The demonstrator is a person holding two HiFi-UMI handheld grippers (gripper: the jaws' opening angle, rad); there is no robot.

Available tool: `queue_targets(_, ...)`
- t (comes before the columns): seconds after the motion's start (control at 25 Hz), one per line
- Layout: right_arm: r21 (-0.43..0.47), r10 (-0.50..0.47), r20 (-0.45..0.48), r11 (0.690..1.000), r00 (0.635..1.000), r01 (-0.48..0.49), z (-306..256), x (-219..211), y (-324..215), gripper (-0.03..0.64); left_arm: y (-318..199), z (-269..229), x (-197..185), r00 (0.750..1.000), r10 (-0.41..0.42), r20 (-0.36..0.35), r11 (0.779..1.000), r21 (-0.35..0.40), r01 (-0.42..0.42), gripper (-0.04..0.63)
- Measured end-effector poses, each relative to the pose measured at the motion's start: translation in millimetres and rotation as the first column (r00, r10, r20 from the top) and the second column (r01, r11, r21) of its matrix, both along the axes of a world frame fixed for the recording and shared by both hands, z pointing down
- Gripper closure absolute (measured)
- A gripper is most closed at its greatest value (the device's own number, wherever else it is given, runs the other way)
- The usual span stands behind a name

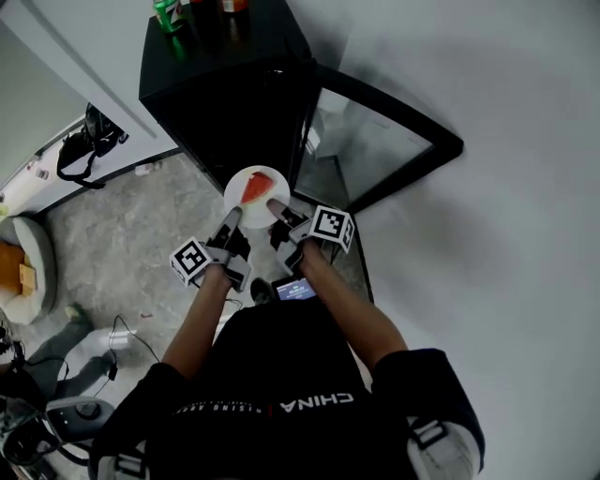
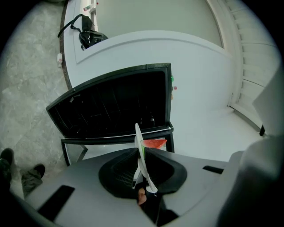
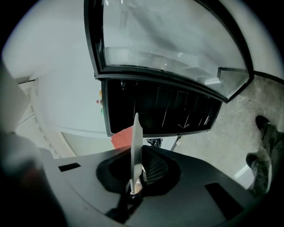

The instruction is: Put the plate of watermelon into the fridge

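A white plate (image 1: 246, 199) with a red watermelon slice (image 1: 259, 188) is held level in front of the black fridge (image 1: 225, 89), whose glass door (image 1: 375, 141) stands open to the right. My left gripper (image 1: 231, 218) is shut on the plate's near-left rim and my right gripper (image 1: 277, 207) is shut on its near-right rim. In the left gripper view the plate (image 2: 141, 153) shows edge-on between the jaws, with the watermelon (image 2: 155, 143) beyond it. In the right gripper view the plate (image 3: 135, 144) also stands edge-on, the watermelon (image 3: 122, 137) to its left and the dark fridge shelves (image 3: 164, 111) ahead.
Bottles (image 1: 173, 11) stand on top of the fridge. A black bag (image 1: 84, 141) lies on a white ledge at the left, with a round cushion (image 1: 28, 267) and cables (image 1: 127, 337) on the grey floor. The white wall (image 1: 487, 94) runs along the right, behind the door.
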State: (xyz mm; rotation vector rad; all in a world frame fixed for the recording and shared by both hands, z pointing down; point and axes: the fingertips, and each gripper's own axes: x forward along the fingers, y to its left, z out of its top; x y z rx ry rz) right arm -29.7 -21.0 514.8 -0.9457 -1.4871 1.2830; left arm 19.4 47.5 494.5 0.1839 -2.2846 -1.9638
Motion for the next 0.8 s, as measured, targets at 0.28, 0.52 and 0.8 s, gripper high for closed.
queue_targets(0.28,-0.014,-0.073,0.003,0.997,0.997,0.073,-11,-63,7,0.586,3,-9,-59,0.998,-0.057,-0.005,0.997,-0.043,0.056,0.548)
queue_targets(0.52,-0.020,-0.131,-0.011,0.991,0.991,0.131,-9,-91,19,0.586,12,-11,-85,0.994,-0.112,-0.002,0.992,-0.057,0.112,0.548)
queue_targets(0.8,-0.025,-0.137,0.006,0.990,0.990,0.138,-7,-90,47,0.586,39,-11,-82,0.993,-0.116,0.011,0.992,-0.051,0.116,0.548)
